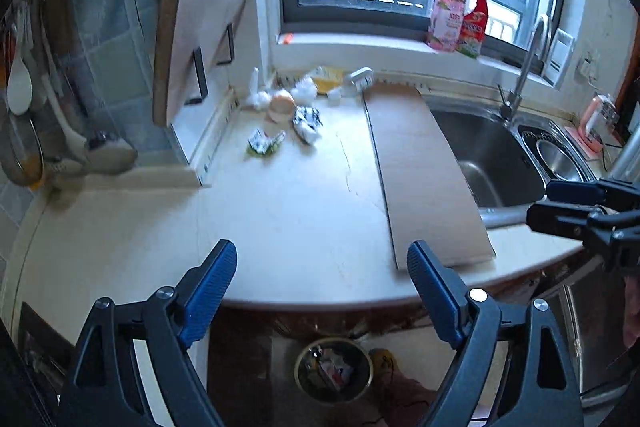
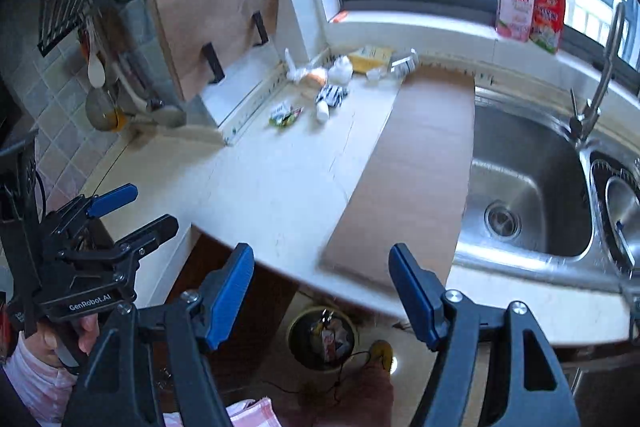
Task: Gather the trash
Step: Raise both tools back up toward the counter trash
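Trash lies at the back of the white counter: a green wrapper, a black-and-white wrapper, a beige round piece, crumpled white tissues and a yellow packet. A round trash bin holding litter stands on the floor below the counter edge. My left gripper is open and empty over the counter's front edge. My right gripper is open and empty, near the sink's front.
A steel sink with a tap is at the right. A brown board lies beside it. A cutting board leans in a rack at the left. Two spray bottles stand on the windowsill. Utensils hang on the tiled wall.
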Demonstrator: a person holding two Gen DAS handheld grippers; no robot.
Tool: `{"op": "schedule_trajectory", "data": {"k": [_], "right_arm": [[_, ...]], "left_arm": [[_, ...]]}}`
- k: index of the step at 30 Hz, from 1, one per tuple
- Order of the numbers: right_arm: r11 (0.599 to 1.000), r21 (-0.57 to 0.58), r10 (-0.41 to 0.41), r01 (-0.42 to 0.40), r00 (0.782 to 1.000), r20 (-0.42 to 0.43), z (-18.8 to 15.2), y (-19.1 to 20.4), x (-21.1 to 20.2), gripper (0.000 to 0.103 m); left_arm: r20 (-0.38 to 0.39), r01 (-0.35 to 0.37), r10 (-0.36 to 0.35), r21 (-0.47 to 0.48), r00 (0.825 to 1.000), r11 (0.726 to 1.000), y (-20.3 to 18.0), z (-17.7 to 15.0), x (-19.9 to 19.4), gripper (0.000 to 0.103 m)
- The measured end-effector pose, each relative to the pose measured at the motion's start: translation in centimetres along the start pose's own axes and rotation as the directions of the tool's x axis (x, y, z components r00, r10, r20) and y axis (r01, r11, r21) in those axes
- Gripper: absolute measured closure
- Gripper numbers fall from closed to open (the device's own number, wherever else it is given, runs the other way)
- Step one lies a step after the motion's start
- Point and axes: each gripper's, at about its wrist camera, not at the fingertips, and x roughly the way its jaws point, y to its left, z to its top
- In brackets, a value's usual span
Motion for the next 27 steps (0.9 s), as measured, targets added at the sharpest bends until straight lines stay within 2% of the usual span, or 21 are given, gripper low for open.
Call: {"op": "schedule_trajectory", "data": {"k": [4,7,15,21,25,27], "right_arm": [[0.999,-0.030,0.015,-0.015,1.000,0.003,4.2,-0.8,0.9,0.033],[0.998,-0.057,0.037,-0.038,0.999,-0.021,7.5,-1.5,3.0,0.033],[0.990,-0.088,0.100,-0.109,0.990,-0.098,15.7,-3.8,12.7,0.033],[0.980,-0.037,0.184,-0.195,0.963,-0.199,19.6,-4.7,21.7,0.033],[0.974,-0.004,0.216,-0.224,0.944,-0.250,20.7,-4.9,26.8,0.033],[0.967,0.034,0.253,-0.254,0.926,-0.281,20.9,-5.1,29.3,0.036]], "left_arm": [[0.014,-0.057,0.057,-0.003,0.998,0.998,0.8,3.7,2.2,0.015],[-0.005,-0.103,0.102,-0.012,0.995,0.995,1.5,6.1,5.0,0.015],[-0.098,-0.169,0.168,-0.006,0.981,0.986,3.3,10.9,15.9,0.015],[-0.179,-0.167,0.166,0.013,0.970,0.986,5.0,12.3,24.6,0.015],[-0.238,-0.179,0.180,0.026,0.955,0.984,6.3,12.6,29.3,0.015],[-0.265,-0.203,0.202,0.026,0.943,0.979,7.2,12.8,31.3,0.015]]}}
